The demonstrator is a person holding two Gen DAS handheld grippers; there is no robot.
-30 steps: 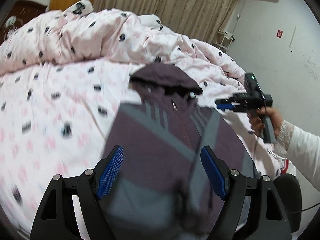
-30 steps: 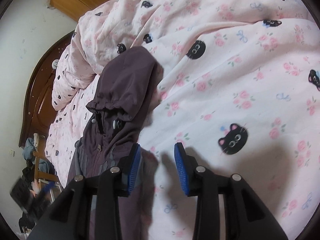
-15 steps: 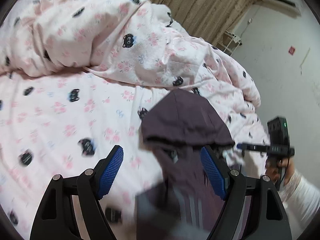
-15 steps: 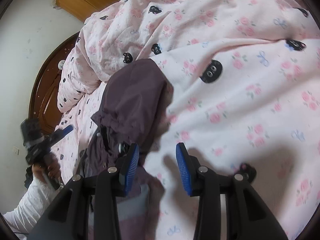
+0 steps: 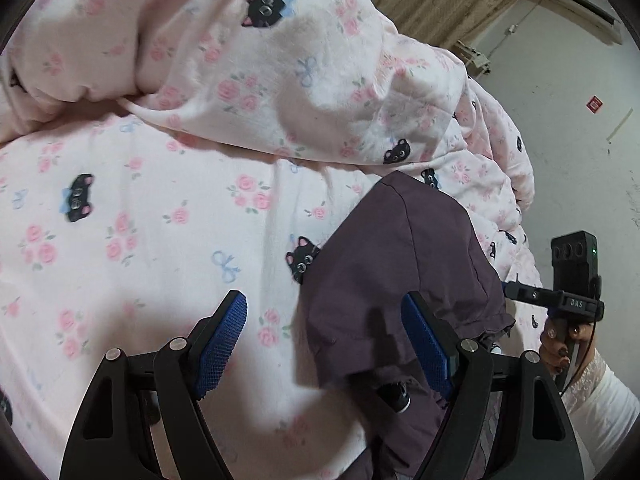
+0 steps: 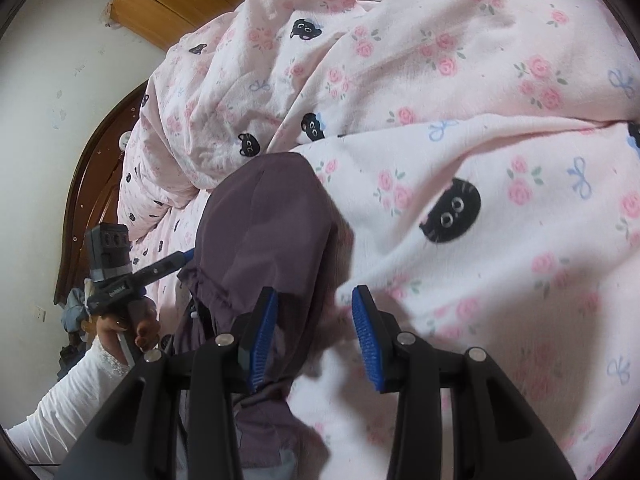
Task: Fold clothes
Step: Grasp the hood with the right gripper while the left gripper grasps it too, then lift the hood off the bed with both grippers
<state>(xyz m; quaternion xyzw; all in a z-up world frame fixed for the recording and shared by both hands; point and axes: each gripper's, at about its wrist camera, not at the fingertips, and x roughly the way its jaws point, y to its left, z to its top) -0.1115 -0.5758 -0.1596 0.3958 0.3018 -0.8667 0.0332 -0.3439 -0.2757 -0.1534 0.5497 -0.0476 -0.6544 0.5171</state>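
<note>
Hood (image 5: 400, 264) of purple jacket is lying flat on pink cat-print bedding (image 5: 160, 216), left gripper (image 5: 326, 346) and right gripper (image 6: 314, 326) both hovering wide open, gripping nothing.

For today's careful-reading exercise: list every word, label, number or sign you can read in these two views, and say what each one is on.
"DAS": white letters on the black bar of the right gripper, seen from the left wrist.
White lettering on the bar of the left gripper, seen from the right wrist: too blurred to read.
Red sign on the wall: too small to read.
</note>
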